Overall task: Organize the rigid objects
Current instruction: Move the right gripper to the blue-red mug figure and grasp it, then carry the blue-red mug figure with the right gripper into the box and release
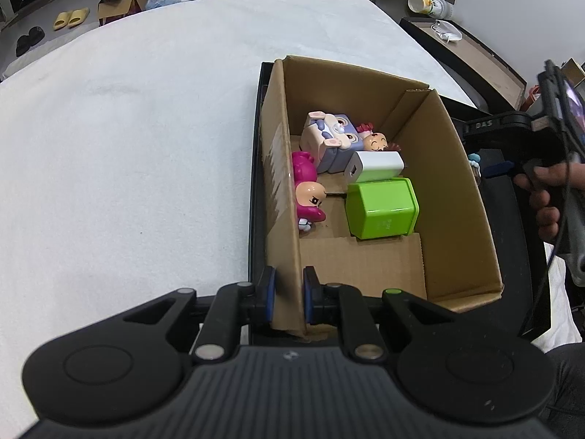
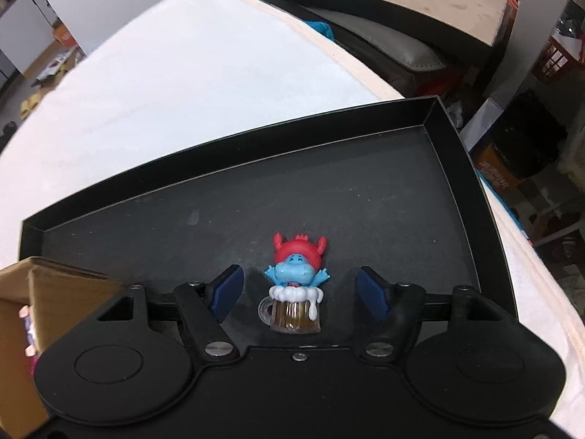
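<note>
An open cardboard box (image 1: 457, 183) stands in a black tray (image 2: 329, 190). Its near left wall sits between the blue pads of my left gripper (image 1: 289, 281), which is shut on it. Inside lie a green cube (image 1: 382, 206), a white charger (image 1: 378, 166), a purple and white block toy (image 1: 331, 139), a pink figure (image 1: 307, 192) and a small red-bowed figure (image 1: 376, 142). A blue figurine in a beer mug (image 2: 296, 292) stands on the tray floor beside the box. My right gripper (image 2: 300, 289) straddles it, open, with gaps between both pads and the figurine.
The tray rests on a white cloth-covered table (image 1: 128, 128). A person's hand (image 1: 544, 190) holds the right gripper's handle at the box's right side. Beyond the table stand a brown desk (image 1: 475, 58) with a bottle (image 1: 431, 3) and a grey chair (image 2: 402, 47).
</note>
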Demonstrator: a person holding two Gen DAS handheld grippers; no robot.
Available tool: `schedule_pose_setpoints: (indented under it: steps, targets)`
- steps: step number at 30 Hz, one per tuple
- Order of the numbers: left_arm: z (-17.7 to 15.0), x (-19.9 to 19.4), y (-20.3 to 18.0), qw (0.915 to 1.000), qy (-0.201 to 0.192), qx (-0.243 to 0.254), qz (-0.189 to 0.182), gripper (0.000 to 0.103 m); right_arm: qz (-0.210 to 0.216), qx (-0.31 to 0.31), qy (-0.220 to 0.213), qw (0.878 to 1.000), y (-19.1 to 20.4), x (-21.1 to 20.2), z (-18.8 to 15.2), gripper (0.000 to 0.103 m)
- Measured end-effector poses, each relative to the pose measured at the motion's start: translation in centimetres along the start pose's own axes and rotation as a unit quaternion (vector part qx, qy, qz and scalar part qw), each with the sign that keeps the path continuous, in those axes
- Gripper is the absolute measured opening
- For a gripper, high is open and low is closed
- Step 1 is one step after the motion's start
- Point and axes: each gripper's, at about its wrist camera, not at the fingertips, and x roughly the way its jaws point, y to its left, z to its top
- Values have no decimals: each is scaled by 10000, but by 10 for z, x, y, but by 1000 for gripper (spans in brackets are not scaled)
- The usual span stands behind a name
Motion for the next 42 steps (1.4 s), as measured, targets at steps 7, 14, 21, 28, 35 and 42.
schedule_pose_setpoints:
  steps: [7, 14, 21, 28, 35, 42]
  targets:
    - [0, 0, 1, 10000, 0, 2, -5, 15, -172, -396, 17, 9991, 14, -3, -5, 36]
    - [0, 0, 1, 10000, -7, -6, -15, 15, -28, -398, -80, 9992, 7, -22, -15, 36]
    - [-1, -3, 0, 10000, -19, 0, -57, 16, 195, -566, -308, 9977, 8, -54, -26, 36]
    - [-1, -6, 0, 10000, -32, 32, -62, 16, 379, -784, -542, 9947, 19, -81, -28, 36]
    - [-3, -13, 1, 9998, -142, 25, -131, 15, 537, -1061, -809, 9896, 42, -112, -34, 36]
    - [-6, -20, 3, 9996, -220, 34, -189, 14, 787, -1310, -982, 9834, 67, -135, -39, 36]
